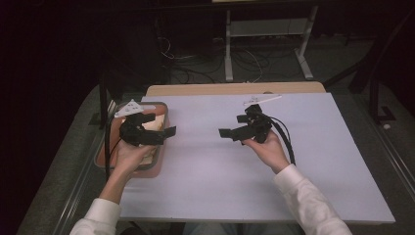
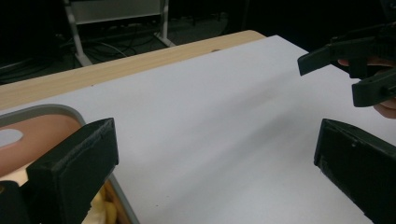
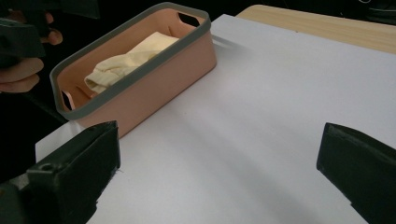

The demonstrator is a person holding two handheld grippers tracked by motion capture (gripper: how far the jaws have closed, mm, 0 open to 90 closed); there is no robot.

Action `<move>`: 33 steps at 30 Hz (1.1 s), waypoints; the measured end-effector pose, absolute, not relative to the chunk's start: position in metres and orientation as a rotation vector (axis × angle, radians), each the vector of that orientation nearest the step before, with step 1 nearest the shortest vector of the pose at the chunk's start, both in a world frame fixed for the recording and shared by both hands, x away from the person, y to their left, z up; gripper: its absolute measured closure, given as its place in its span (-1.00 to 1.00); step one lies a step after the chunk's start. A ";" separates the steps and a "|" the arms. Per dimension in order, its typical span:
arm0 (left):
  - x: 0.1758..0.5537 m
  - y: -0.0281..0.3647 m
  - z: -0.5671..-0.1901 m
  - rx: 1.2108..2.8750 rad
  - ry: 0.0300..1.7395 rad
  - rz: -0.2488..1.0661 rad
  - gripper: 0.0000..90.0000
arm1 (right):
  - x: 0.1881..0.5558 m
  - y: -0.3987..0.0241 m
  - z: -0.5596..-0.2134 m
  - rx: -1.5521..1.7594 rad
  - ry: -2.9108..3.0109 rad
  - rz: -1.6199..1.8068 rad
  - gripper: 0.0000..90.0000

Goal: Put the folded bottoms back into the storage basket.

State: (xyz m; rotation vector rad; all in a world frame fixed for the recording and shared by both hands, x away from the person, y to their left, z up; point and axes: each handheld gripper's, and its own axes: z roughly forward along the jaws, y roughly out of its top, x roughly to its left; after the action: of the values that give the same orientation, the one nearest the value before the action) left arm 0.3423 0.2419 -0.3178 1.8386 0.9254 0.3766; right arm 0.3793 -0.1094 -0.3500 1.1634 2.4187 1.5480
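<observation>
1. A pink bin (image 1: 159,147) with a grey rim sits at the left edge of the white table (image 1: 235,186), its long side running away from the person.
2. In the right gripper view the bin (image 3: 154,84) is upright and open-topped, with cut-out handles at both short ends, and a pale yellow cloth (image 3: 126,63) lies crumpled inside on its floor.
3. The left tongs (image 1: 166,133) are held by the left hand (image 1: 128,155) above the bin, jaws pointing toward the middle of the table and reaching just past the bin's inner long wall.
4. In the left gripper view the left tongs (image 2: 215,163) are spread wide, with bare white table between the jaws; the bin's rim (image 2: 70,112) and a bit of yellow cloth (image 2: 100,212) show beside and under the left-hand jaw.
5. The left tongs touch neither bin nor cloth as far as can be seen; they hang over them.
6. The right tongs (image 1: 230,133) are held by the right hand (image 1: 269,149) over the middle of the table, jaws pointing left toward the bin and well apart from it.
7. In the right gripper view the right tongs (image 3: 219,168) are spread wide and pinch nothing; the bin lies ahead of them, up and to the left, apart from both jaws.
8. The two tongs face each other across a bare stretch of table; in the left gripper view the right tongs (image 2: 348,74) show at the upper right with a gap between their jaws.
9. A small white strip (image 1: 263,99) lies near the far edge of the table, beyond the right tongs.
</observation>
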 end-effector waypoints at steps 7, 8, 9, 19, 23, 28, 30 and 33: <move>0.339 0.236 -0.320 1.843 0.906 0.369 -1.00 | 0.373 -0.124 -0.358 1.172 2.406 1.548 -1.00; 0.338 0.235 -0.321 1.843 0.901 0.366 -1.00 | 0.372 -0.125 -0.358 1.173 2.405 1.549 -1.00; 0.337 0.234 -0.321 1.844 0.898 0.365 -1.00 | 0.372 -0.127 -0.360 1.171 2.401 1.552 -1.00; 0.331 0.223 -0.327 1.855 0.863 0.351 -1.00 | 0.362 -0.144 -0.369 1.171 2.383 1.561 -1.00; 0.327 0.217 -0.333 1.871 0.849 0.347 -1.00 | 0.357 -0.151 -0.374 1.177 2.376 1.560 -1.00; 0.324 0.211 -0.339 1.880 0.836 0.335 -1.00 | 0.351 -0.162 -0.380 1.178 2.361 1.563 -1.00; 0.323 0.208 -0.341 1.889 0.825 0.333 -1.00 | 0.348 -0.167 -0.382 1.178 2.357 1.564 -1.00; 0.321 0.204 -0.343 1.891 0.817 0.324 -1.00 | 0.345 -0.172 -0.385 1.181 2.346 1.560 -1.00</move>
State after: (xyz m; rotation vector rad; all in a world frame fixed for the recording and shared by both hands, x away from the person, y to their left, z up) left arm 0.3207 0.2035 -0.3435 1.8907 0.8174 0.3245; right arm 0.3452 -0.1718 -0.3848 1.1812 2.3464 1.5603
